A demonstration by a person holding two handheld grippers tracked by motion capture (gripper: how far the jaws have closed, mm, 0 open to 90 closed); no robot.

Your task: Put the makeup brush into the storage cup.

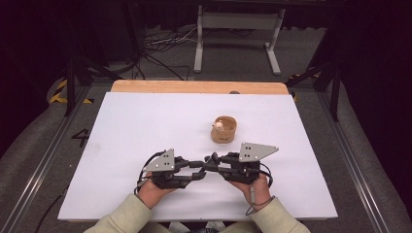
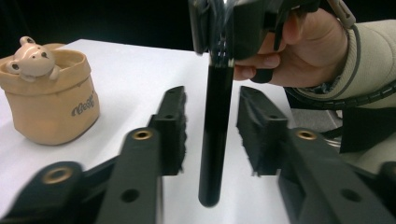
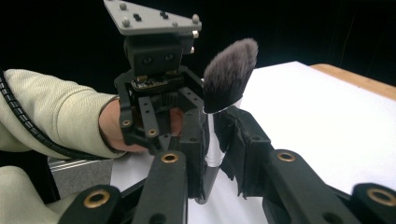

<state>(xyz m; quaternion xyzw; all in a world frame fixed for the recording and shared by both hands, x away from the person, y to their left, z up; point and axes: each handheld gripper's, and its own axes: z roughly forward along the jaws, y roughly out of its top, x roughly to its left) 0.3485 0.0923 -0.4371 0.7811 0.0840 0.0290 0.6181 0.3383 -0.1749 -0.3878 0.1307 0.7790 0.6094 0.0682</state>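
In the high view, low in the frame left of centre, the left gripper [image 1: 198,175] is held level in a hand, pointed rightward; its jaws are parted, and the glossy black handle of the makeup brush [image 2: 215,135] stands between the fuzzy pads untouched. Just right of it, the right gripper [image 1: 210,161] faces leftward — clamped on the brush's silver ferrule, soft grey bristles above. Higher up, right of centre, a tan pouch-shaped cup [image 1: 223,129] stands on the white table [image 1: 136,126].
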